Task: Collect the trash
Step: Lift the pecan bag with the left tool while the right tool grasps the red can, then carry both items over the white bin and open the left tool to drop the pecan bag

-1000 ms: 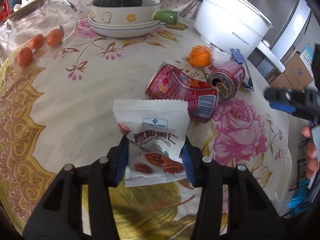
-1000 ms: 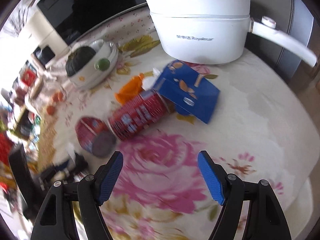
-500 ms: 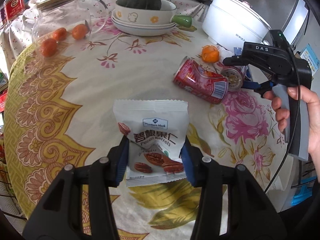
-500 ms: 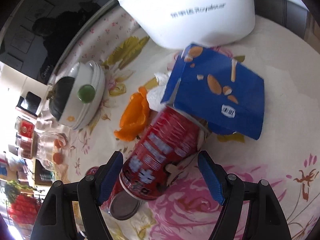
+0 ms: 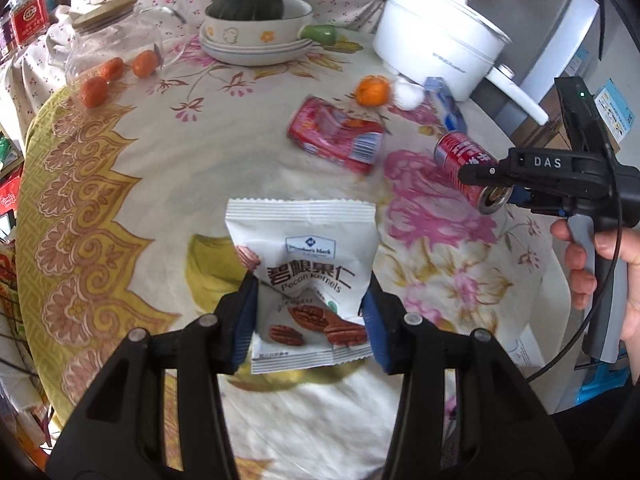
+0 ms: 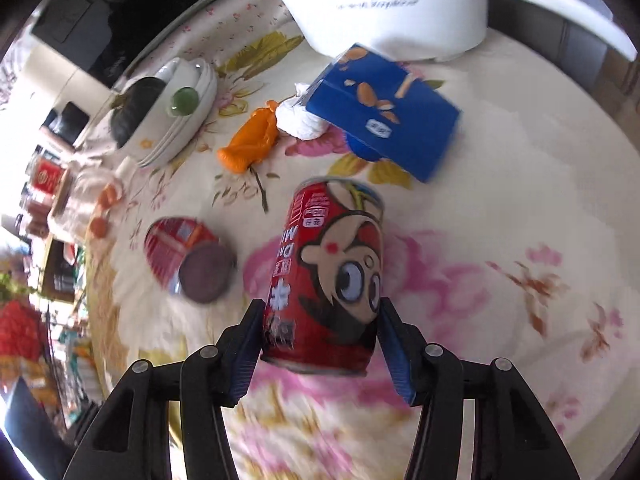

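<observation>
My left gripper (image 5: 308,316) is shut on a white pecan snack packet (image 5: 306,272) and holds it above the flowered tablecloth (image 5: 120,184). My right gripper (image 6: 322,340) is shut on a red drink can (image 6: 334,276) with a cartoon face, lifted off the cloth; the can also shows in the left wrist view (image 5: 468,170). A crushed red can (image 5: 336,134) lies on the table, also in the right wrist view (image 6: 188,254). Orange peel (image 6: 250,144), a white tissue wad (image 6: 300,120) and a blue carton (image 6: 384,110) lie beyond.
A white electric pot (image 5: 436,48) stands at the back right. A stack of bowls with a dark squash (image 5: 250,4) stands at the back. A glass jar (image 5: 120,44) and small oranges (image 5: 94,92) lie at the back left. The table edge is near on the right.
My right gripper has closed on the red can and lifted it toward the table's right side. My left gripper has pulled back with the packet still in it.
</observation>
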A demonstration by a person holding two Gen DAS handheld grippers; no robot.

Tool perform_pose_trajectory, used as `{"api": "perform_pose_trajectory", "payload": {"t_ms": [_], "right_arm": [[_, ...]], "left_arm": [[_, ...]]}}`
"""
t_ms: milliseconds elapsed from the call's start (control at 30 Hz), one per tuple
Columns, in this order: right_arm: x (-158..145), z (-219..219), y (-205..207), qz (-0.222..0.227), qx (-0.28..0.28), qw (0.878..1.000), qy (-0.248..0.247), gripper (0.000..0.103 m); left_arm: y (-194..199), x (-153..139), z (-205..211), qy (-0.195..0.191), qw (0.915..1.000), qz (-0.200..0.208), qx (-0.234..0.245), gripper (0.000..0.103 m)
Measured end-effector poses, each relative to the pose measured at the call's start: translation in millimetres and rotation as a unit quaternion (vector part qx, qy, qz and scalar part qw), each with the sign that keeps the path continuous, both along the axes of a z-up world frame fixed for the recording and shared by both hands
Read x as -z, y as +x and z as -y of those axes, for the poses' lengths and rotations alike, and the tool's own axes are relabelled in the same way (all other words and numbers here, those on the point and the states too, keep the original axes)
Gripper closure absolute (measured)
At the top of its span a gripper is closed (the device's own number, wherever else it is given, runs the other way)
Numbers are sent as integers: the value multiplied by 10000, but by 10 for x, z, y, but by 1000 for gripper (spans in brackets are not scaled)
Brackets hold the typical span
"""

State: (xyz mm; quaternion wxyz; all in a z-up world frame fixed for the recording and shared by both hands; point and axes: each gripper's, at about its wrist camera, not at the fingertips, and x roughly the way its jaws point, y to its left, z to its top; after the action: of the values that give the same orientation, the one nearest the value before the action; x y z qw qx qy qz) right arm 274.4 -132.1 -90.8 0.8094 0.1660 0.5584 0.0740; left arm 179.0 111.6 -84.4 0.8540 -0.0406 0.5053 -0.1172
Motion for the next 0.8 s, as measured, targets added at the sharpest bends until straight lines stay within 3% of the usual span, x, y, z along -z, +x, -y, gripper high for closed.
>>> {"api": "perform_pose_trajectory", "payload": {"t_ms": [167,333,633,700,800], "right_arm": [[-231,188,-400,169,-252,9994,-173,49],[-263,326,-704,291,-482,9967,-593,49],[-303,727,-1227,569,-610,9942,-672,49],[-272,834,-1303,350,-599,9949,-737,49],[-384,1084,-1381,441,-497,9965,-513,49]], "left_arm": [[-243,-167,269,-49,9999,59,116,53],[-474,-266,516,-244,9995,81,158,53],[-621,-311,973,-248,9990,156,343,53],[-616,-360,1137,-116,9982,293,501,53],[-626,-430,1340,-139,9964,443,714,53]]}}
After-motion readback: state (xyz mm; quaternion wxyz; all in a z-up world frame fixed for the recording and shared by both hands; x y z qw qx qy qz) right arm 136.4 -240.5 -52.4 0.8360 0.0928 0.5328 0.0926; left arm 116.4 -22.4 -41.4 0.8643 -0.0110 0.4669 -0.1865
